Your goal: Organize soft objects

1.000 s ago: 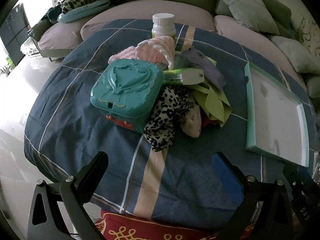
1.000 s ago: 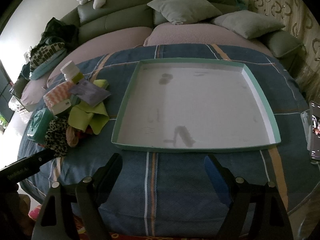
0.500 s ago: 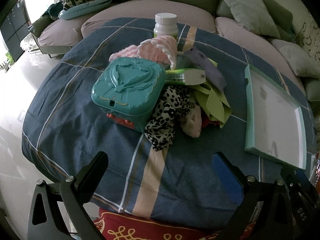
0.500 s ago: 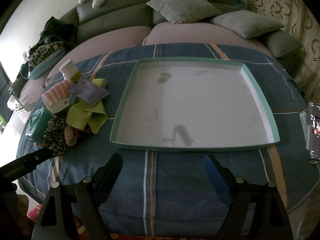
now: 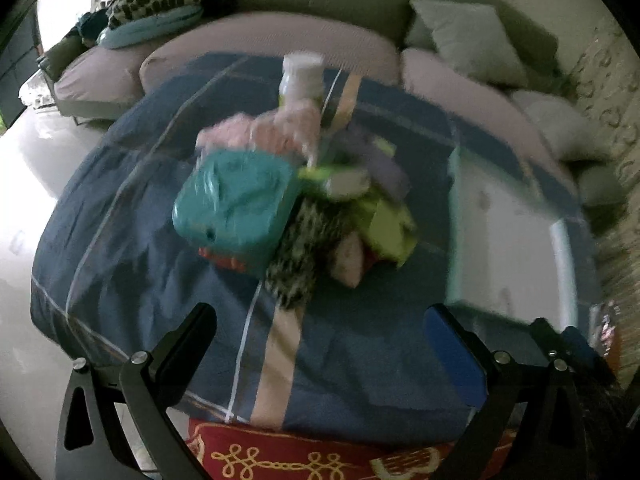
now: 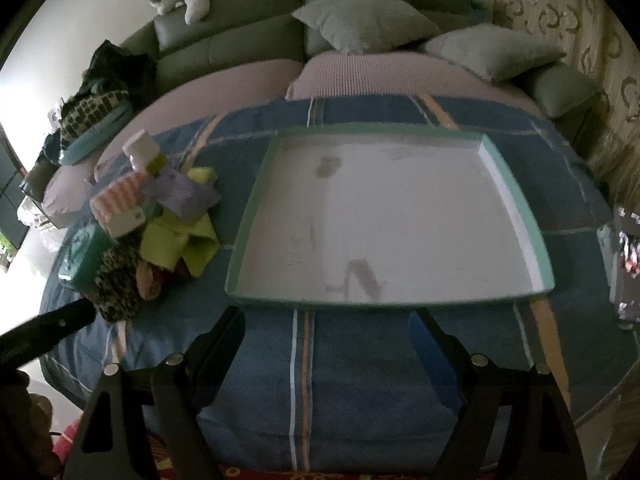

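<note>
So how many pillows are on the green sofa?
2 grey square pillows: one leans on the sofa's backrest in the middle, the other lies further right. More may be hidden out of view.

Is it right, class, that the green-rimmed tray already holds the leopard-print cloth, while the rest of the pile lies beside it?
Not right. The right wrist view shows the tray holding nothing; the leopard-print cloth is in the pile beside the tray, on the blue bedspread.

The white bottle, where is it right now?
In the right wrist view the bottle stands at the far end of the pile on the left, behind the pink cloth, left of the tray.
</note>
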The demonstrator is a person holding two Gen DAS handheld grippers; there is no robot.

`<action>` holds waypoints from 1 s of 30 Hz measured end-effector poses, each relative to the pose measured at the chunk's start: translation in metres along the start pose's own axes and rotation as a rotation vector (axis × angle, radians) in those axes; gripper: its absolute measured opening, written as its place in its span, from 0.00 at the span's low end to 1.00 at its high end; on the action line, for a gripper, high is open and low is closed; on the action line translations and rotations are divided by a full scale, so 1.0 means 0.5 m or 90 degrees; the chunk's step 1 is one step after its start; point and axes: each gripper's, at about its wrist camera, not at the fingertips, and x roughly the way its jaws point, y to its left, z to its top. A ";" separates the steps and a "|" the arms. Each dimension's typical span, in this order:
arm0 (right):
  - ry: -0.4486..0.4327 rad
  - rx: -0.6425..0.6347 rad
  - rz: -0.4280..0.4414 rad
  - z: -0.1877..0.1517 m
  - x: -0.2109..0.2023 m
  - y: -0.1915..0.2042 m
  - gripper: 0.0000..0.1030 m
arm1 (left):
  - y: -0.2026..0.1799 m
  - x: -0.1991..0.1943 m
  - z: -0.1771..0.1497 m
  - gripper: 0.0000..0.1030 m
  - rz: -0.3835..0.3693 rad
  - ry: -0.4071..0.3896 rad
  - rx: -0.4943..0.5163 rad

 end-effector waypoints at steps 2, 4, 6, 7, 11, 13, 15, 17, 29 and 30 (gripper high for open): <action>-0.016 -0.006 0.002 0.020 -0.011 0.009 0.84 | -0.003 -0.028 0.021 1.00 -0.004 -0.030 0.010; -0.024 -0.015 0.005 0.037 -0.017 0.020 0.84 | -0.006 -0.049 0.037 1.00 0.000 -0.049 0.024; -0.027 -0.022 0.001 0.052 -0.020 0.032 0.84 | -0.009 -0.061 0.051 1.00 0.001 -0.059 0.033; -0.029 -0.023 0.002 0.057 -0.020 0.035 0.84 | -0.012 -0.067 0.056 1.00 -0.004 -0.061 0.038; -0.024 -0.020 0.006 0.069 -0.016 0.045 0.84 | -0.015 -0.058 0.061 1.00 0.001 -0.043 0.046; -0.022 -0.024 -0.001 0.072 -0.014 0.051 0.84 | -0.016 -0.051 0.063 1.00 -0.004 -0.032 0.049; -0.021 -0.029 -0.004 0.073 -0.014 0.055 0.84 | -0.016 -0.046 0.069 1.00 -0.001 -0.025 0.047; -0.022 -0.034 -0.005 0.077 -0.015 0.058 0.84 | -0.014 -0.049 0.077 1.00 -0.001 -0.031 0.045; -0.045 -0.053 0.039 0.180 -0.005 0.119 0.84 | 0.019 -0.048 0.208 1.00 0.026 -0.084 -0.052; -0.041 -0.055 0.051 0.190 0.002 0.128 0.84 | 0.023 -0.042 0.214 1.00 0.029 -0.082 -0.061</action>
